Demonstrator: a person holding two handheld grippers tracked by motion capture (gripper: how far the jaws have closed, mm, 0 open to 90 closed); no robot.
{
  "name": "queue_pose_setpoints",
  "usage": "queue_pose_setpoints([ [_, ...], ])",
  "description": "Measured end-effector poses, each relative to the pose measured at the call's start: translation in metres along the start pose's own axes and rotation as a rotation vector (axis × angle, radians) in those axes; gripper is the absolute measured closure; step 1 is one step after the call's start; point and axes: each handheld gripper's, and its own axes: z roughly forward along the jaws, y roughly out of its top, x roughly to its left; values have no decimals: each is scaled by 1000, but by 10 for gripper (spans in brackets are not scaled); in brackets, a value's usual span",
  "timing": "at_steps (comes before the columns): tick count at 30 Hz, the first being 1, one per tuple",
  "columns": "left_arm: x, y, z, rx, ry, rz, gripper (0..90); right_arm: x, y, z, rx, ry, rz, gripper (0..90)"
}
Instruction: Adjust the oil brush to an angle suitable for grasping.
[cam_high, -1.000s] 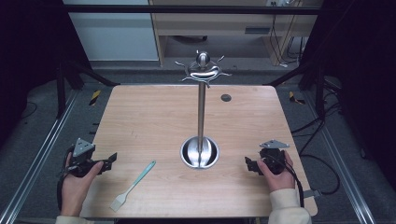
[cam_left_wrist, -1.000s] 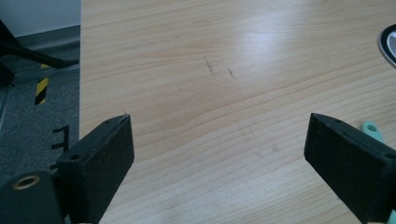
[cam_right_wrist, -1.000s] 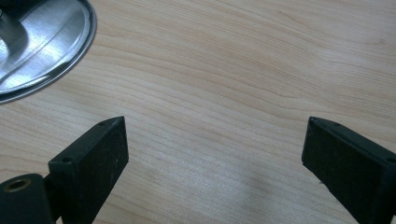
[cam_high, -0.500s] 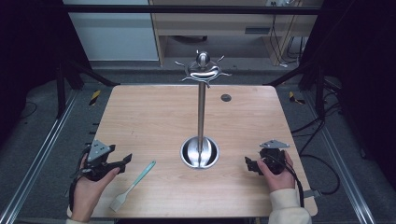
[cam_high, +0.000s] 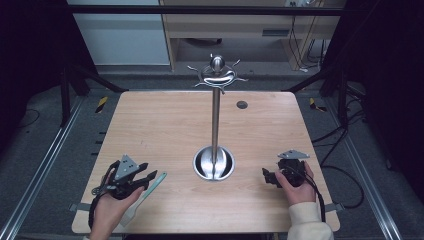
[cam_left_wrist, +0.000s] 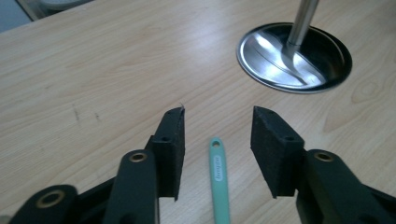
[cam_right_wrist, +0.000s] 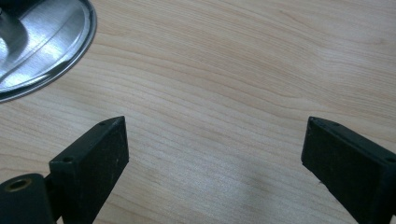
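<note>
High view: wooden table (cam_high: 165, 120), metal stand (cam_high: 215, 120) w/ round base centre frame, hooked crown at top. Small dark disc (cam_high: 242, 104) on table, upper right of the pole.

Left gripper (cam_high: 148, 176) lower left of frame, over handle end of a teal spatula (cam_high: 142, 196); spatula lies diagonally, pale blade toward bottom edge. Left gripper view: jaws apart, teal handle (cam_left_wrist: 219, 179) on the table betw. them, bottom centre; neither pad touching it. Stand base (cam_left_wrist: 294, 58) upper right.

Right gripper (cam_high: 266, 176) lower right, beside base. Right gripper view: jaws wide apart over bare wood, base rim (cam_right_wrist: 44, 46) upper left.
</note>
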Motion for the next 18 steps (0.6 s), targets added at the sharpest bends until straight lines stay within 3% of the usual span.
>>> queue_pose_setpoints([
  [7,-13,0,12,62,-59,26,742,0,0,0,6,1,-8,81],
  [8,-15,-1,14,69,-66,31,796,0,0,1,8,-6,-13,83],
  [18,-19,-6,29,157,-85,29,888,0,0,1,9,-6,-11,83],
])
